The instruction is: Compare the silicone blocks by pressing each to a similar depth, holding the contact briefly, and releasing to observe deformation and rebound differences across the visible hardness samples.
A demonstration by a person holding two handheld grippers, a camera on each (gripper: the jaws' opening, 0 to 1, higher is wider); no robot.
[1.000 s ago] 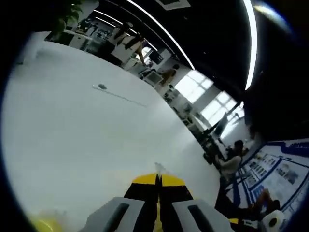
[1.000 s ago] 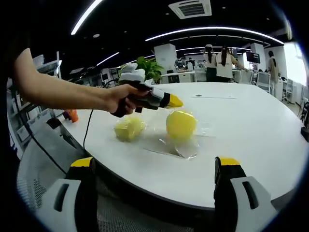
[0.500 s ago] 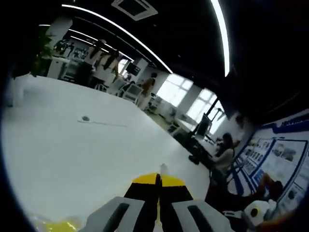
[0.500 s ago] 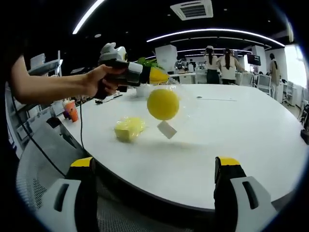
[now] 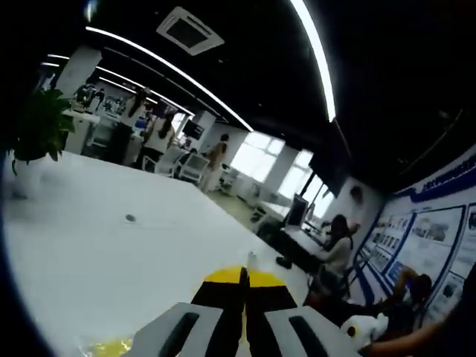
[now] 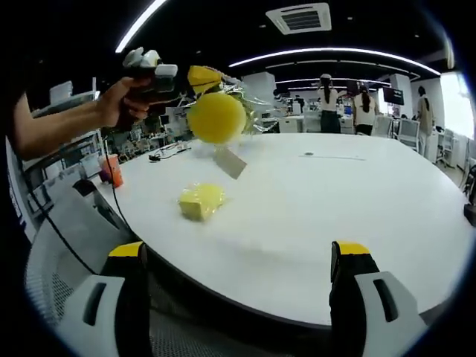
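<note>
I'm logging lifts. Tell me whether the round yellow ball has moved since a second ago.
Yes. The ball has gone up off the white table in the left gripper, while the yellow block stays on the table.

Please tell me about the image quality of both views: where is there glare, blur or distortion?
Left gripper view: dim and soft, ceiling light strips curve strongly from the fisheye lens, the white table looks washed out. Right gripper view: sharper; the lifted yellow ball is slightly motion-blurred, the yellow block casts a faint shadow, and the window at the right edge is overexposed.
</note>
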